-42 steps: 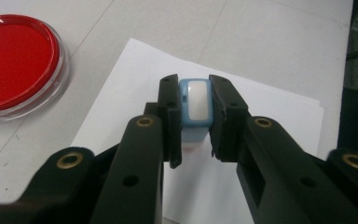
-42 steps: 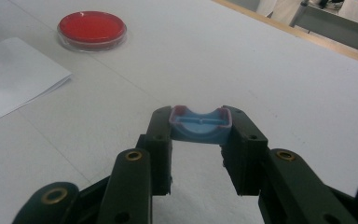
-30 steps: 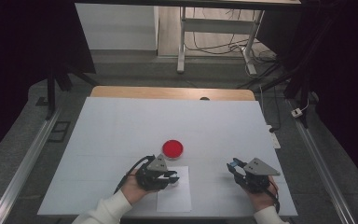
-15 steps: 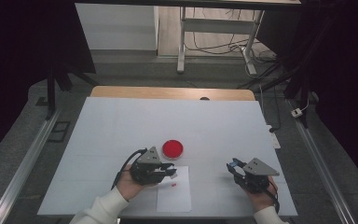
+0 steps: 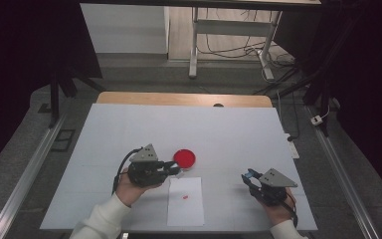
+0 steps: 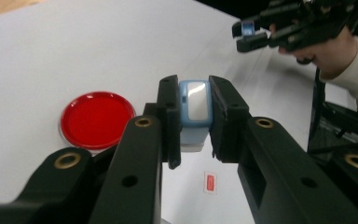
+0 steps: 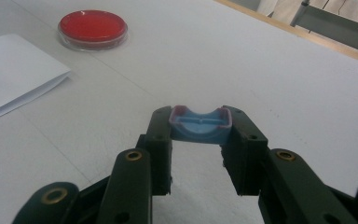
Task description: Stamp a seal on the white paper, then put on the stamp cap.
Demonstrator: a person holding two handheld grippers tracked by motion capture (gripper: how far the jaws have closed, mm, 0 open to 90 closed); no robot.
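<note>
Pinching blue stamp, left gripper; right gripper pinching blue cap; writing unreadable.

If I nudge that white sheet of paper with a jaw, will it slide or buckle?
The sheet of paper looks thin and light, so it would probably slide on the smooth table. In the right gripper view its edge looks folded double, so it may lift or buckle.

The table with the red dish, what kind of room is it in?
Probably a lab or test workshop. A white table stands between dark curtains, cables trail on the floor behind it, and a person holds a left gripper and right gripper beside a red dish.
</note>
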